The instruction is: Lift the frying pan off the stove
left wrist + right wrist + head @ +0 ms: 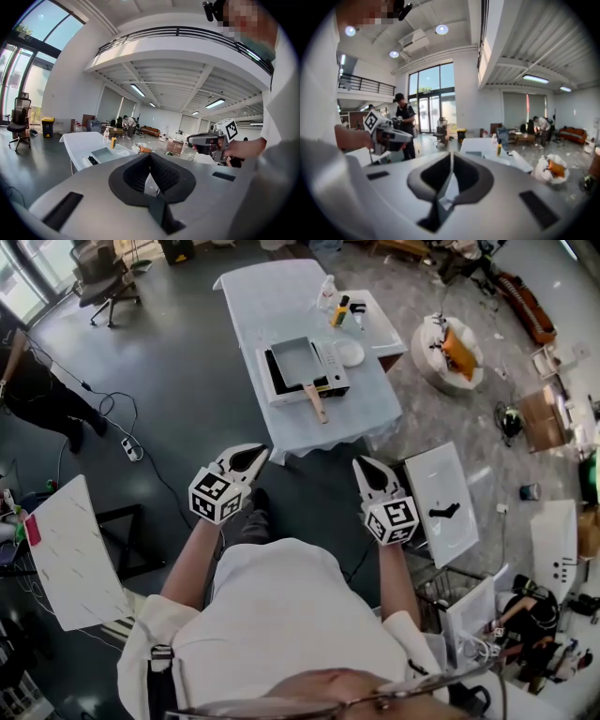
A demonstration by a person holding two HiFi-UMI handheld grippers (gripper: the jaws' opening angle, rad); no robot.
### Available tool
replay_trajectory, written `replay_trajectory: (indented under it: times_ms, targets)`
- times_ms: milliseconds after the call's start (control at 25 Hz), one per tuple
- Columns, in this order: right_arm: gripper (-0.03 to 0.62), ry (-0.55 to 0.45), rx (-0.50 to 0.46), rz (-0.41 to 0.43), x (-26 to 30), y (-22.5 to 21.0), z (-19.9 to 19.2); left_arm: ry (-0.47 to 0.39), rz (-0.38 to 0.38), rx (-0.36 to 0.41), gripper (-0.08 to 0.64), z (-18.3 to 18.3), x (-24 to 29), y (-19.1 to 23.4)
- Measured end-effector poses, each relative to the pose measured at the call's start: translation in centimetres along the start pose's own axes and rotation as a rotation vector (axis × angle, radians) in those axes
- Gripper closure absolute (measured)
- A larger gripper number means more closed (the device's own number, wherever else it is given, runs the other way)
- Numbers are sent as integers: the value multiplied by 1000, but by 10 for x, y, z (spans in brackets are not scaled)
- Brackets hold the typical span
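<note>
Close to the person's body, the left gripper (251, 458) and right gripper (366, 468) both have their jaws pressed together, holding nothing. Well beyond them, the frying pan (293, 358) sits on the stove (332, 360) atop the white table (272, 296).

White short-sleeved shirt (281, 606), black shoulder strap (161, 679)

Bright daylight comes in through tall windows (436, 91), and ceiling strip lights (137, 90) are on. Shadows are soft. Both gripper views show heavy fisheye bending, dark vignetted corners and a blurred near foreground.
</note>
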State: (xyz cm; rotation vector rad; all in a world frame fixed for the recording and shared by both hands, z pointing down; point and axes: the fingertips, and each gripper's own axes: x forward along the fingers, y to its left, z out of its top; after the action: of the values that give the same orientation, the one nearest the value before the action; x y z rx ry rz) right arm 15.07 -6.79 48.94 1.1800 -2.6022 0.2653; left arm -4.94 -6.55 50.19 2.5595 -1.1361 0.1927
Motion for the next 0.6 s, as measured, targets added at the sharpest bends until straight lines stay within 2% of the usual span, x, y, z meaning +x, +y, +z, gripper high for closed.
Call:
replay_trajectory:
  times_ms: [160, 600]
  targets:
    - [554, -3, 4, -3, 34, -8, 11, 6, -39, 16, 529, 12, 18, 28]
    - [554, 16, 37, -51, 113, -24, 30, 55, -96, -27, 529, 28, 62, 113]
